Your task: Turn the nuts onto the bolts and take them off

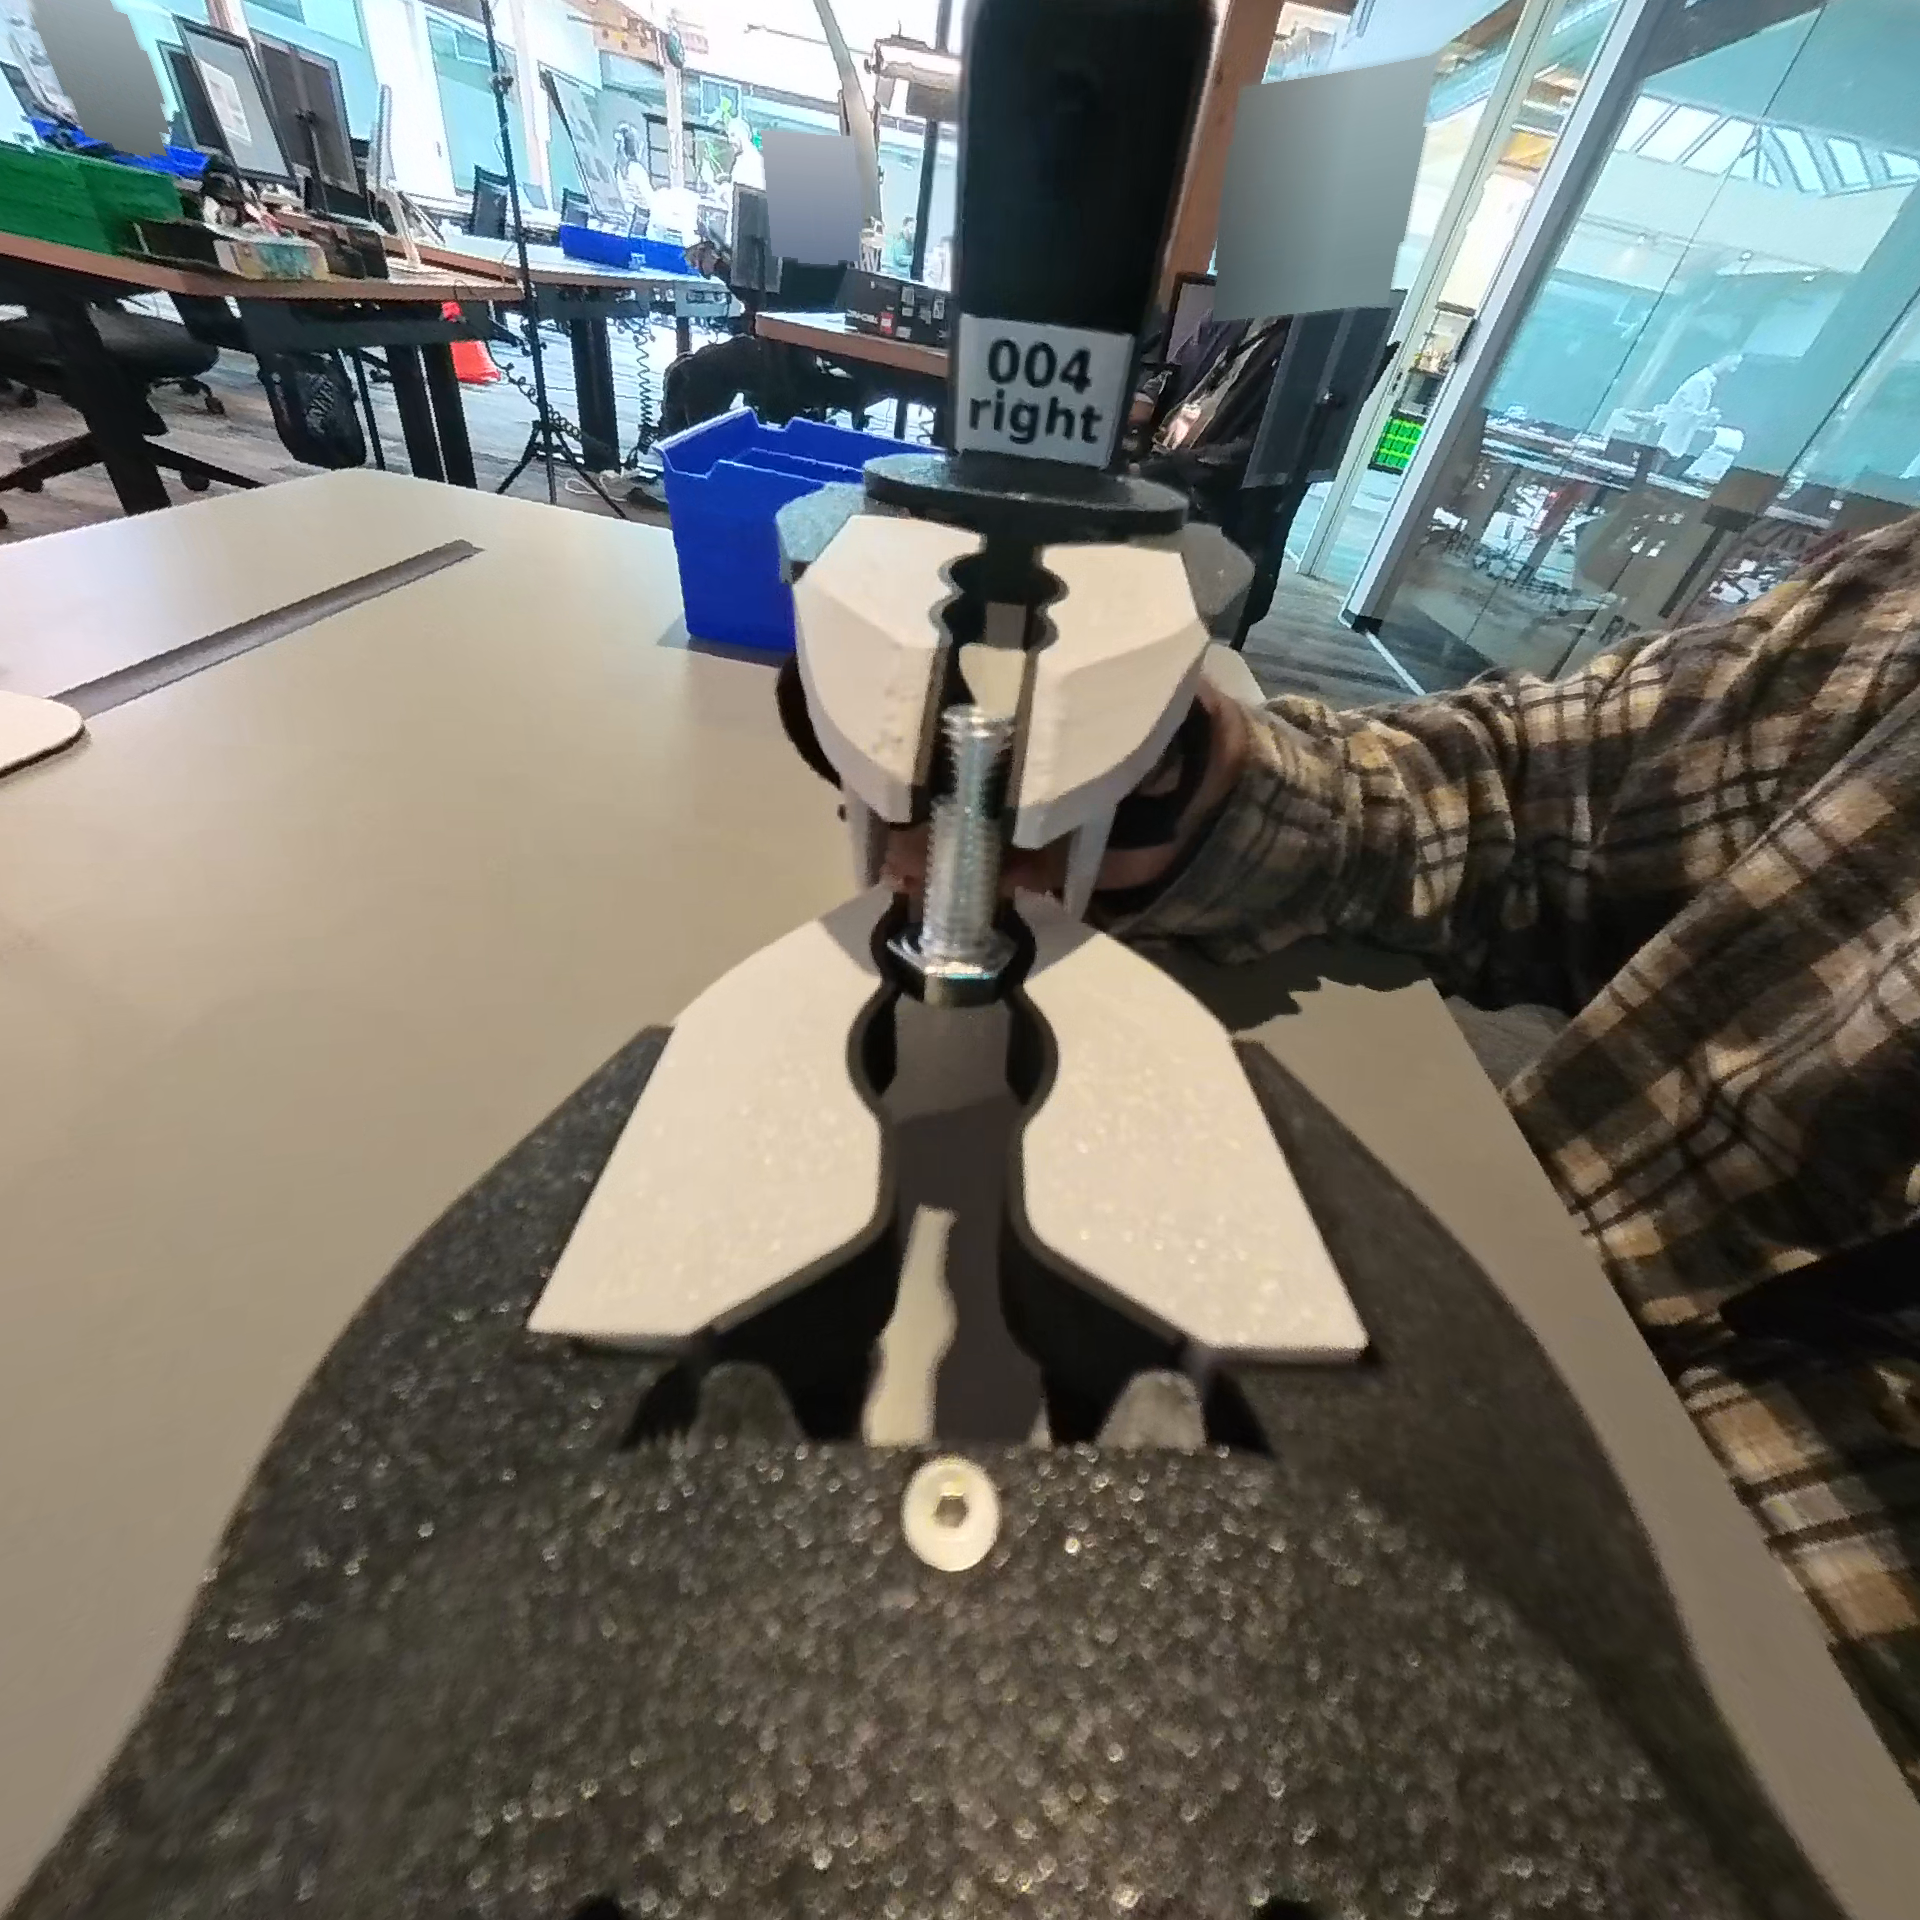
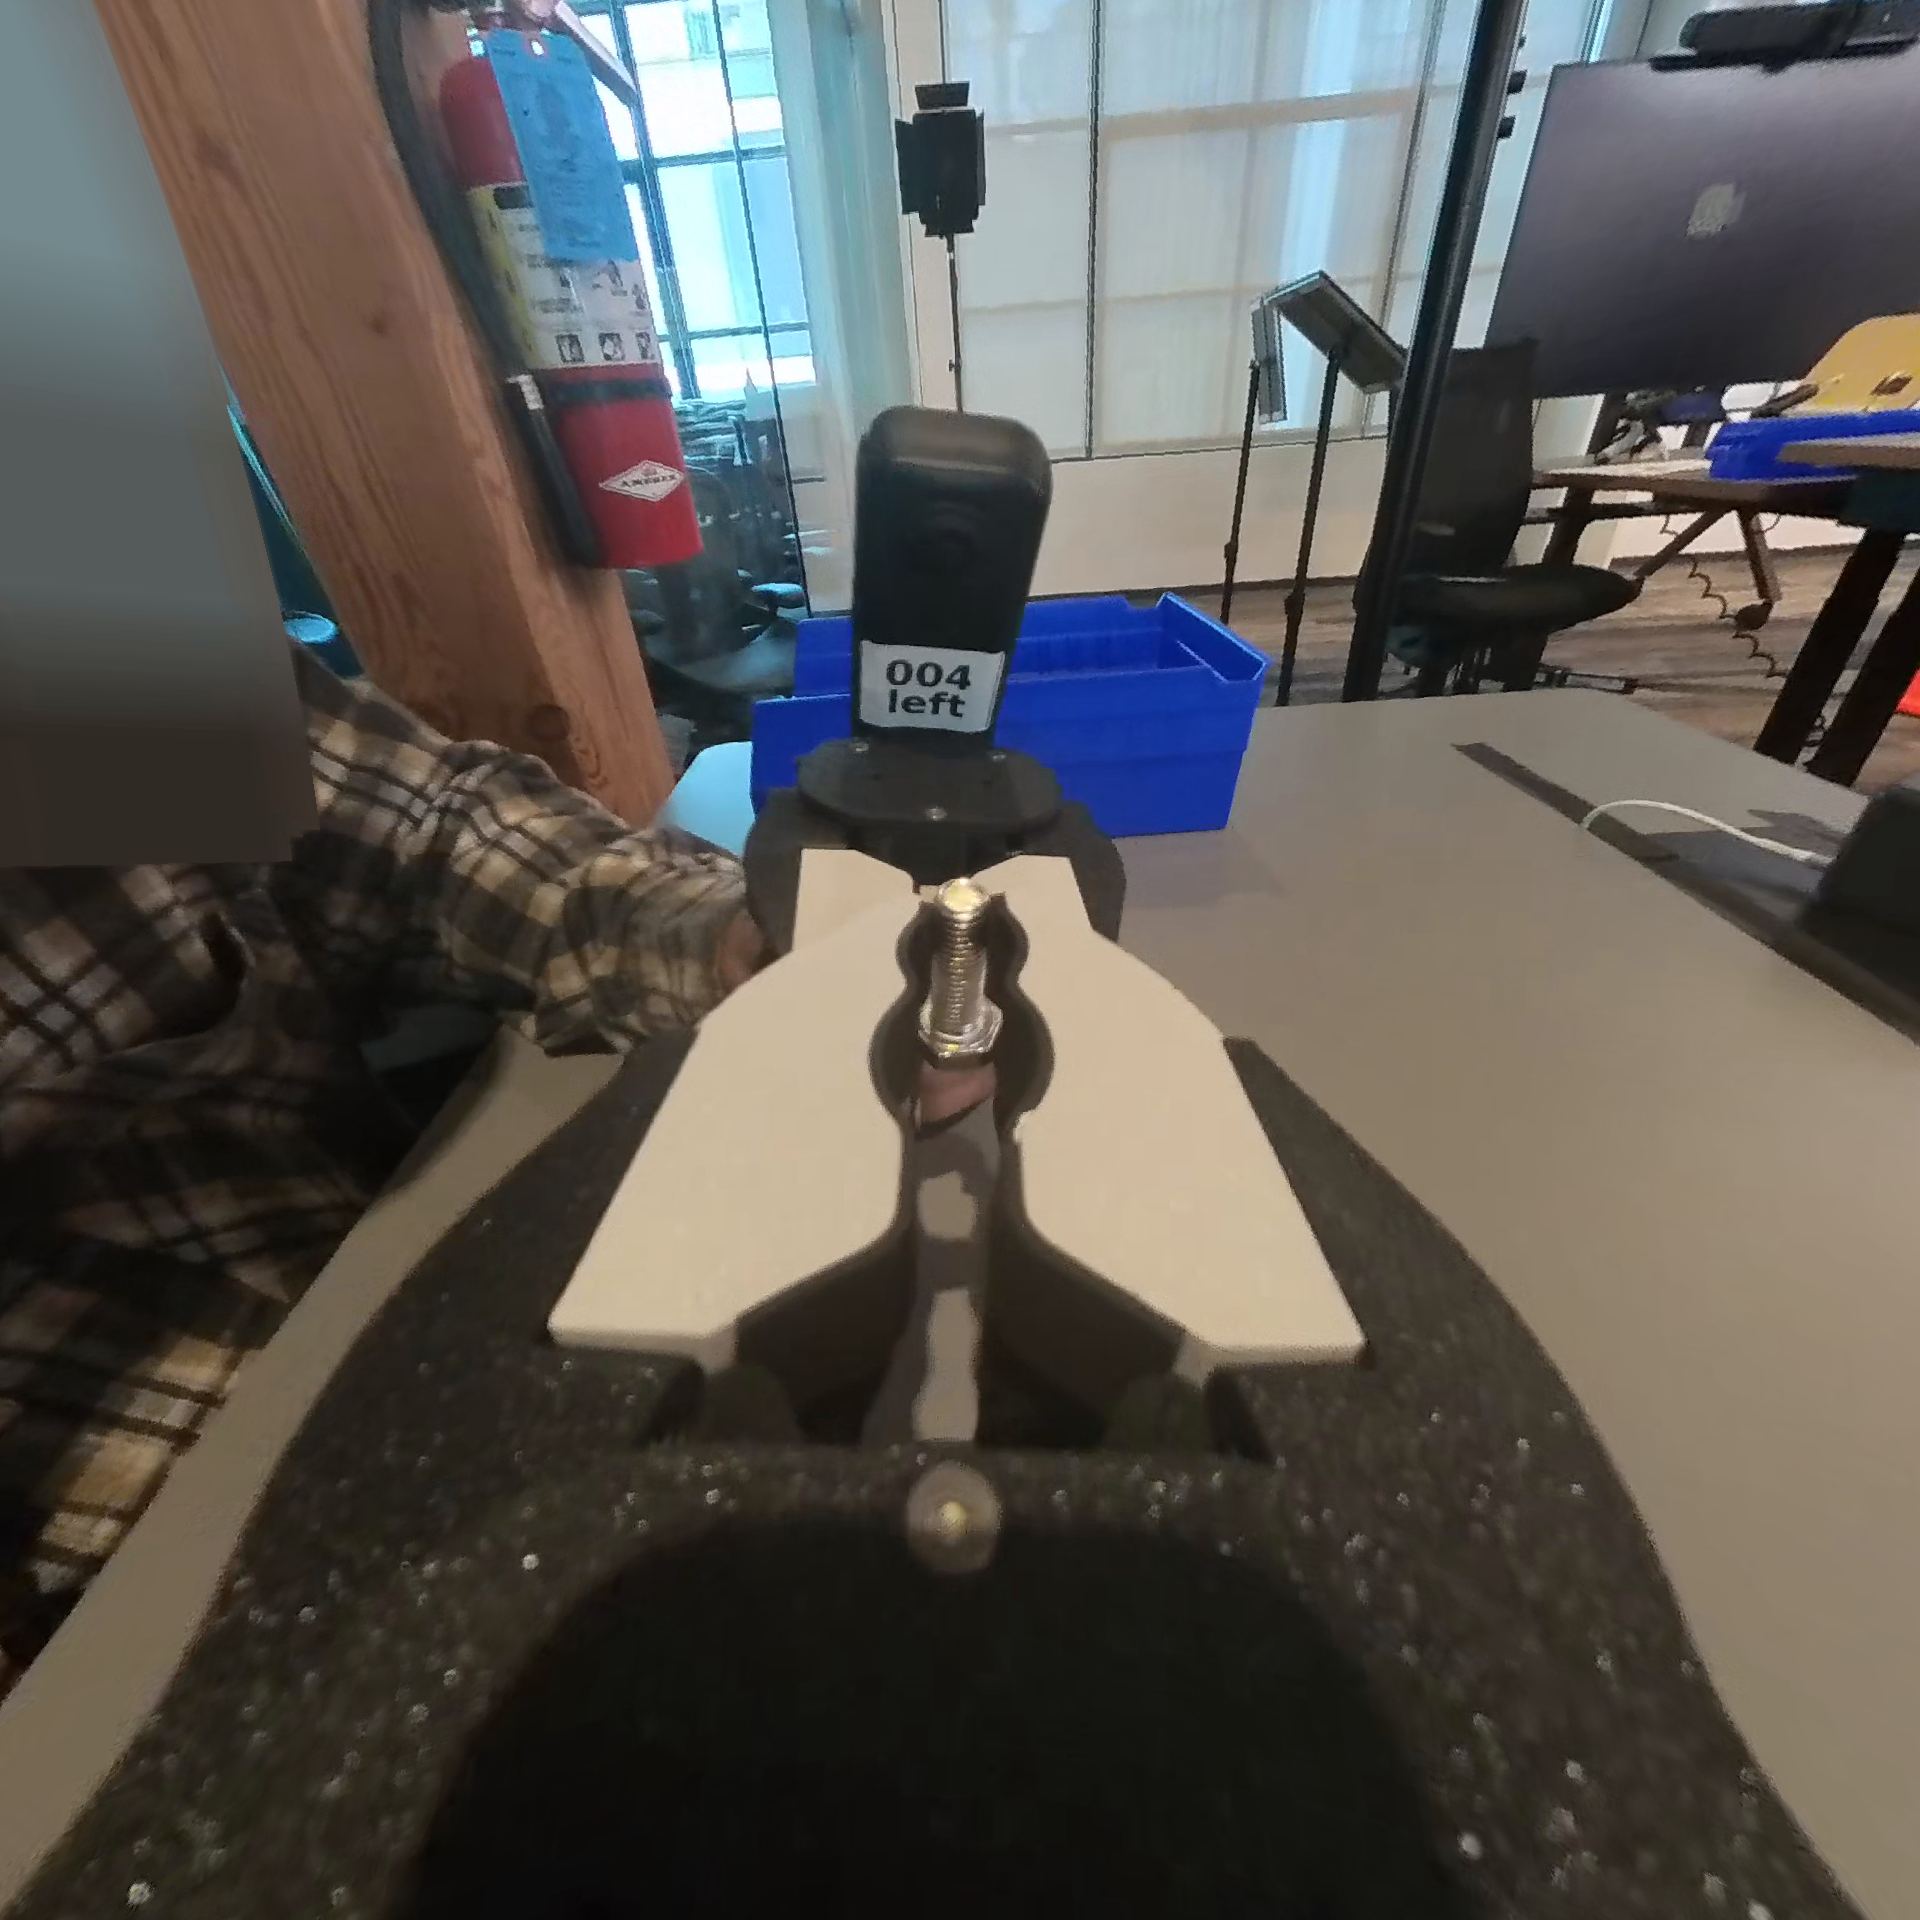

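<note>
— What carries it all?

— My desk (image 1: pixel 364 831), plain grey and matte, with a dark slot running along its top.

— What lies on it?

— A blue bin (image 2: pixel 1132 717) at the far edge (open-topped, with dividers inside). In my right wrist view, a white cable (image 2: pixel 1704 831) runs by the slot to a dark object (image 2: pixel 1870 883) I cannot identify. In the left, a pale flat piece (image 1: pixel 31 727) sits at the edge.
</note>
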A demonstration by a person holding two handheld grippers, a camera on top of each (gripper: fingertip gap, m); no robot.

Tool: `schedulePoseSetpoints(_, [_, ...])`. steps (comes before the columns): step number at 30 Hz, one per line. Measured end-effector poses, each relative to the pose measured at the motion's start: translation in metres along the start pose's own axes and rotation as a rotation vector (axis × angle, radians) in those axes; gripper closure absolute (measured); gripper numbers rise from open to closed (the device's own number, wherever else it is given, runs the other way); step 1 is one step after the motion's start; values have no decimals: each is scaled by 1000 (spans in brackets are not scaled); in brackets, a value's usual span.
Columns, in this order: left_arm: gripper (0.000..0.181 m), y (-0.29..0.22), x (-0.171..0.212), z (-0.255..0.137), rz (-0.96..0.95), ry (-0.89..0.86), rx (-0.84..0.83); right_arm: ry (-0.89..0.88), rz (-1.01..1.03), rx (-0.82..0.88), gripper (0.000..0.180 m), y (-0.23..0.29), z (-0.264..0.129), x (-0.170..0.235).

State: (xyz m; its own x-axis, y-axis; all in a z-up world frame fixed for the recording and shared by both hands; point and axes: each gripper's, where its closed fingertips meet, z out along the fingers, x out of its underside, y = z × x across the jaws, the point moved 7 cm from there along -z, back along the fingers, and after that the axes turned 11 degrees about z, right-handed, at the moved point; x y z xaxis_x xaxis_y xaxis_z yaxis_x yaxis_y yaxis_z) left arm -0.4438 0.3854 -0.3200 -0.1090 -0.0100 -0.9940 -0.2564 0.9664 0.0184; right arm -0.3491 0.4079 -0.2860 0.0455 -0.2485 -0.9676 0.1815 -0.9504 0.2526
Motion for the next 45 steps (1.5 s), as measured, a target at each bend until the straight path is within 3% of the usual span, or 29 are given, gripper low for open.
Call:
schedulePoseSetpoints(33, [165, -4, -1, 1, 152, 80, -84, 40, -29, -12, 171, 2, -1, 1])
schedulePoseSetpoints(45, [166, -6, -1, 5, 99, 104, -66, 47, -76, -52, 171, 0, -4, 2])
